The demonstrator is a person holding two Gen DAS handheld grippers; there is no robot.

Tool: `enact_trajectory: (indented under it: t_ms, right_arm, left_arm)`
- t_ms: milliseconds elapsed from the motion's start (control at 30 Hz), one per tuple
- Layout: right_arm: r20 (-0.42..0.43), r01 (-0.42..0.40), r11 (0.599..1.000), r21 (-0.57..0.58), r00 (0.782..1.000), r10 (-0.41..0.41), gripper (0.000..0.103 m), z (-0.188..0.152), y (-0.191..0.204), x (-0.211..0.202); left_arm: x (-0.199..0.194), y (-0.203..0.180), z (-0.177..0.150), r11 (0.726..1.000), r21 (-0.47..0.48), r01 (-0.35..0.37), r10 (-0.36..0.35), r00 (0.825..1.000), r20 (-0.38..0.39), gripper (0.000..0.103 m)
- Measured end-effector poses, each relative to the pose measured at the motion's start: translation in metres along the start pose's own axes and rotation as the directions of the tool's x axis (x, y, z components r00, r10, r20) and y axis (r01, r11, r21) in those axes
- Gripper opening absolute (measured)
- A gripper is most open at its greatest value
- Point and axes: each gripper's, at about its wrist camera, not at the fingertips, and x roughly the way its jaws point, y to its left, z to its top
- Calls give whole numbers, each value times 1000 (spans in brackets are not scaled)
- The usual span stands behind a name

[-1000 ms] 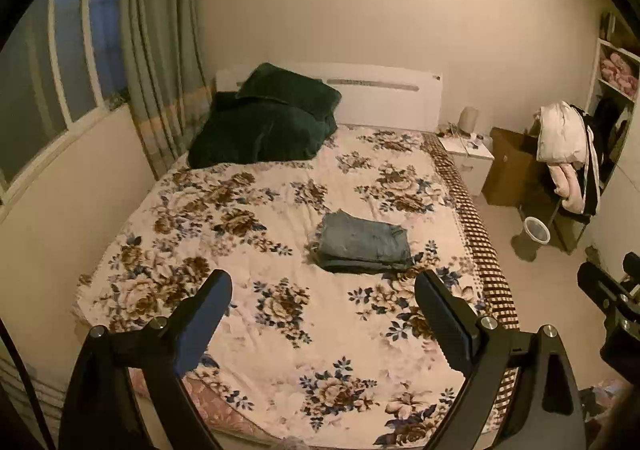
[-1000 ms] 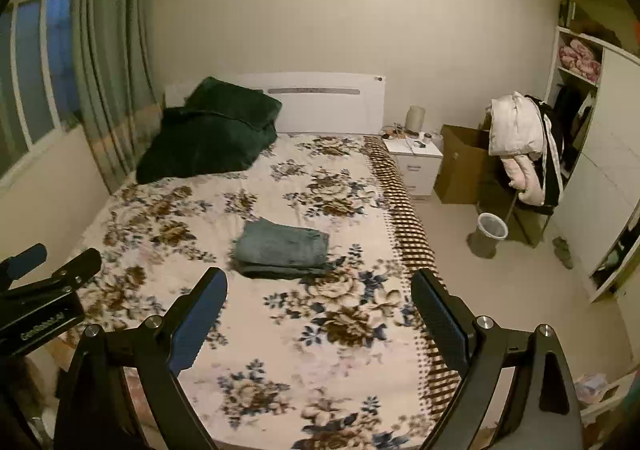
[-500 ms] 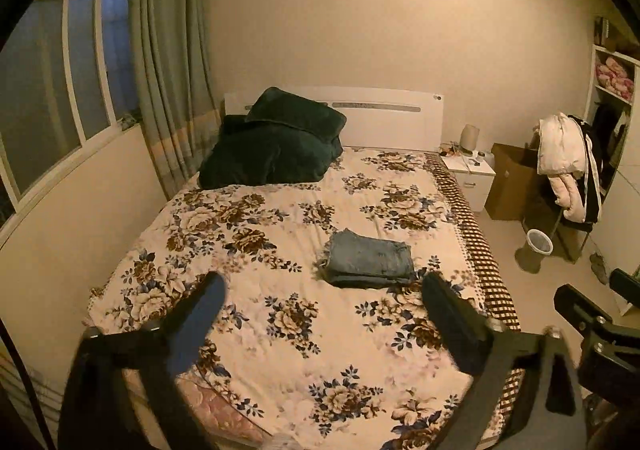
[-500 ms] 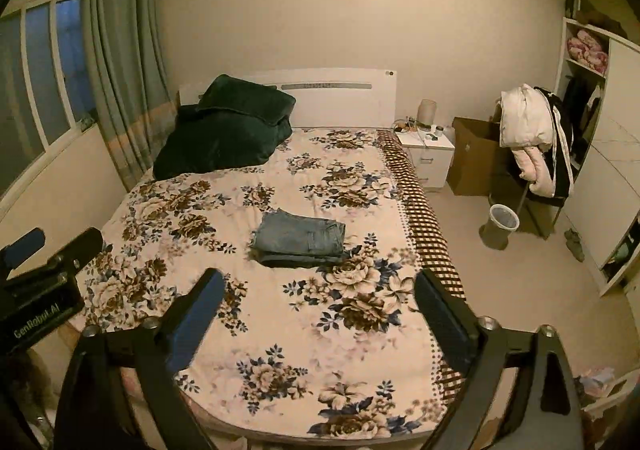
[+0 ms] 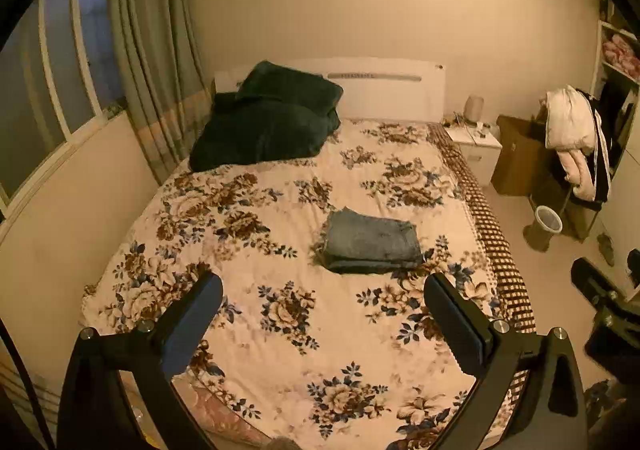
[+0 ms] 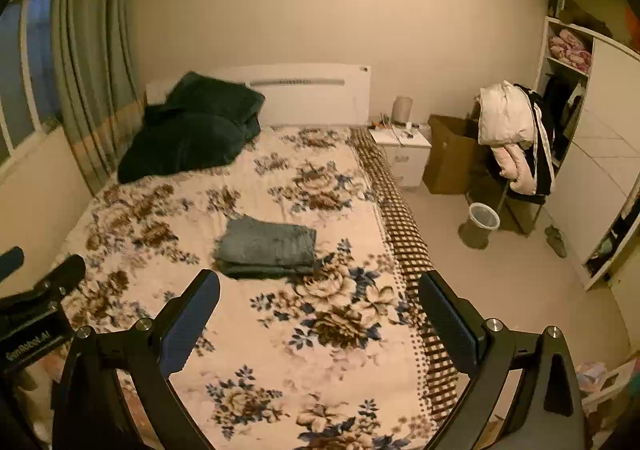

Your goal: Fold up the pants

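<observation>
I hold my left gripper (image 5: 322, 304) with fingers spread wide and empty, raised well back from the bed (image 5: 248, 298), since the pants (image 5: 370, 241) already lie folded mid-mattress. My right gripper (image 6: 318, 302) is likewise spread and empty. The bin (image 6: 483, 217) looks empty.

Both views are dim and tinted warm yellow-brown by indoor light from above, while the pale-framed glass window (image 5: 60, 62) shows only dull blue-grey. Strong fisheye bending curves the plain cream wall (image 6: 340, 2) and blackens the corners. Fine detail looks soft and grainy, with slight blur on the floral-patterned cream bedspread (image 5: 280, 314).
</observation>
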Motion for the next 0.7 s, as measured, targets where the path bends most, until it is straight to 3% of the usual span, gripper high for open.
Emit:
enact_trajectory:
  t_ms: [300, 700]
  right_arm:
    - [-38, 16, 1000, -4, 999, -16, 101, 4, 2, 50]
    - [-61, -23, 999, 34, 998, 25, 101, 0, 6, 72]
  left_arm:
    - [27, -5, 5, 999, 7, -37, 37, 999, -26, 103]
    - [37, -4, 11, 1000, 1, -30, 30, 999, -26, 103]
